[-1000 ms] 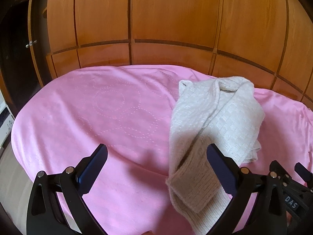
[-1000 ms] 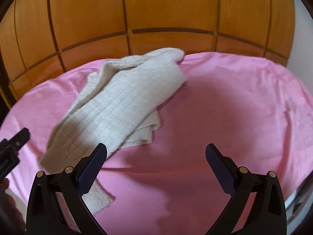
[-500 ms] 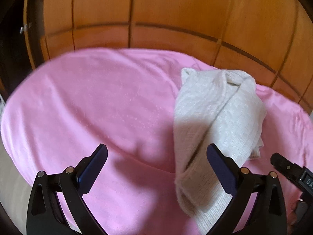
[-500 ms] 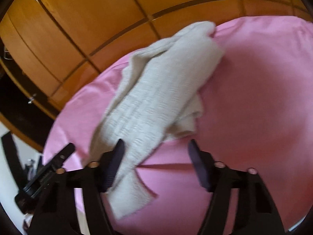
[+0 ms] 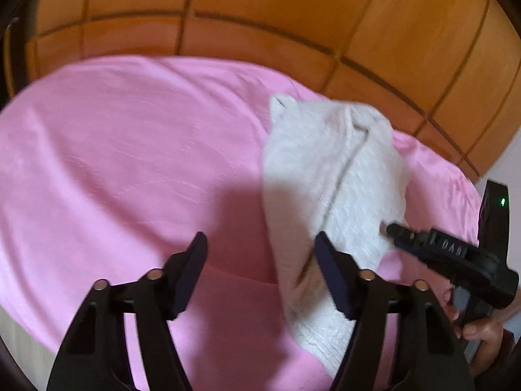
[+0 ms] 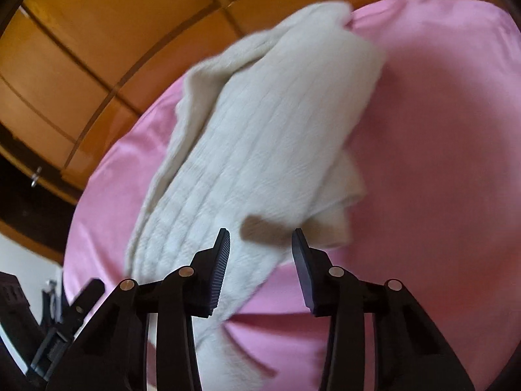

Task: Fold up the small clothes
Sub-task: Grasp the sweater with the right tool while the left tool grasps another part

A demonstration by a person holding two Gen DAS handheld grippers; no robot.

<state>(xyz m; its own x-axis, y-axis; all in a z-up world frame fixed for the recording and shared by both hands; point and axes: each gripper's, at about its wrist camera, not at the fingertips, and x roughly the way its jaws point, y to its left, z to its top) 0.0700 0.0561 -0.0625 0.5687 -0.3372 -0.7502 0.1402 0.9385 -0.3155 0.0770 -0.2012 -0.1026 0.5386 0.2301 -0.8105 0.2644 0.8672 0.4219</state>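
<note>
Both tools' jaws have just narrowed over ribbed cream knit (image 6: 270, 150).

The knitted garment (image 5: 338, 195) lay on the bed cover (image 5: 130, 169), toward its right side in the left wrist view, running from near the wooden cabinet (image 5: 260, 16) behind the bed down to the near edge. The left tool (image 5: 260, 260) hung just left of the garment's near end, the right tool (image 6: 260, 251) over that end.
</note>
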